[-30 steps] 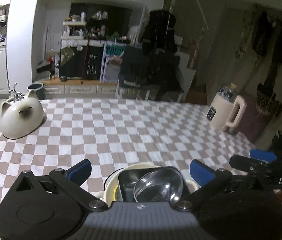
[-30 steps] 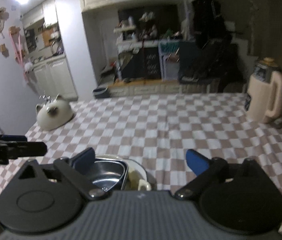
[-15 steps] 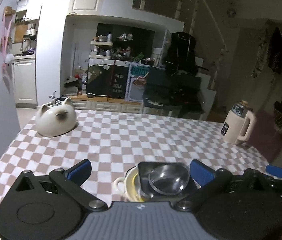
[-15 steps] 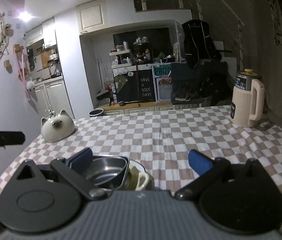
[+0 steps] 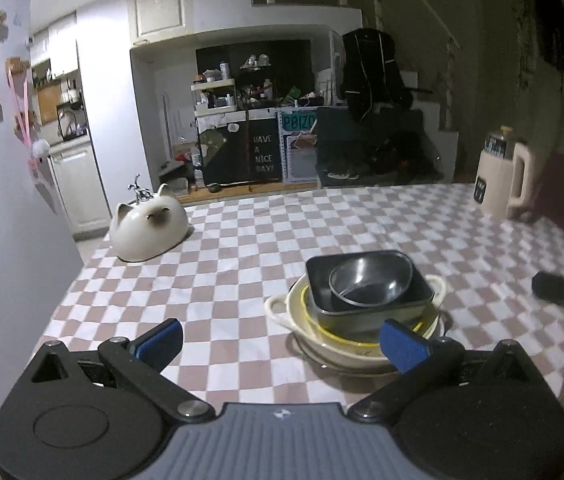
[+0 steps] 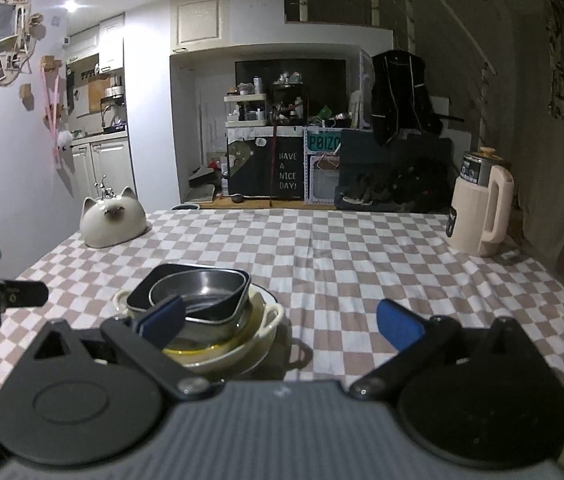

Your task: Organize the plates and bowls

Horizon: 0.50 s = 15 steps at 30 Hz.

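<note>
Nested stack (image 5: 362,304) on the checkered counter (image 5: 242,264), near its front edge: steel bowl (image 5: 370,282) inside a dark square dish (image 5: 366,292), that inside a yellow-rimmed bowl (image 5: 346,340), all in a cream two-handled dish (image 5: 278,312) on a plate (image 6: 266,300). Left claw (image 5: 282,340) just short of the stack and to its left, spread wide, gripping nothing; right blue pad (image 5: 402,344) overlapping the stack's front rim in view, contact not clear. Right claw (image 6: 278,320) on the stack's other side, likewise spread and empty, its left pad (image 6: 162,316) in front of the square dish. Cat-shaped ceramic piece (image 5: 148,226) well behind the stack, far left corner. Cream kettle (image 6: 480,212) well behind the stack, far right edge. Beyond the counter, a dark board (image 6: 288,174) lettered "HAVE A NICE DAY!"
</note>
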{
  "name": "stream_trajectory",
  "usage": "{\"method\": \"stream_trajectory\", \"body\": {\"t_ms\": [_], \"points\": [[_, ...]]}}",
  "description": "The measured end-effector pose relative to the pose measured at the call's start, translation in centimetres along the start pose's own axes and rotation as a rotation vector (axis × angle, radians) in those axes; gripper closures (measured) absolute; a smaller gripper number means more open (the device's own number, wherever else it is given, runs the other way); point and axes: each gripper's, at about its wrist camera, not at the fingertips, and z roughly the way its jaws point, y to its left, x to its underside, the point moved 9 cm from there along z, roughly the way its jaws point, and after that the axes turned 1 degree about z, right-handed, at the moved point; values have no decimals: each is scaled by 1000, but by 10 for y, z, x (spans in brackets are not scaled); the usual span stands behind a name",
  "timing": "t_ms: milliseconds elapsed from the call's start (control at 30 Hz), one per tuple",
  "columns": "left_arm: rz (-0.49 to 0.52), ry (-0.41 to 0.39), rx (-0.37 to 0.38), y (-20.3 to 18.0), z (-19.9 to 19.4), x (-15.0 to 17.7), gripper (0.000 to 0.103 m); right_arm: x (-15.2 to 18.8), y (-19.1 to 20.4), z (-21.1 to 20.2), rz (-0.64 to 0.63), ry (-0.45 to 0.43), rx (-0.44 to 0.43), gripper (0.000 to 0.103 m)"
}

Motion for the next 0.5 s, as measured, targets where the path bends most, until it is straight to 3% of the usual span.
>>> {"method": "stream_trajectory", "body": {"t_ms": [500], "points": [[2, -21, 5, -13, -13, 20, 0, 24, -2, -12, -7, 15, 28, 1]]}}
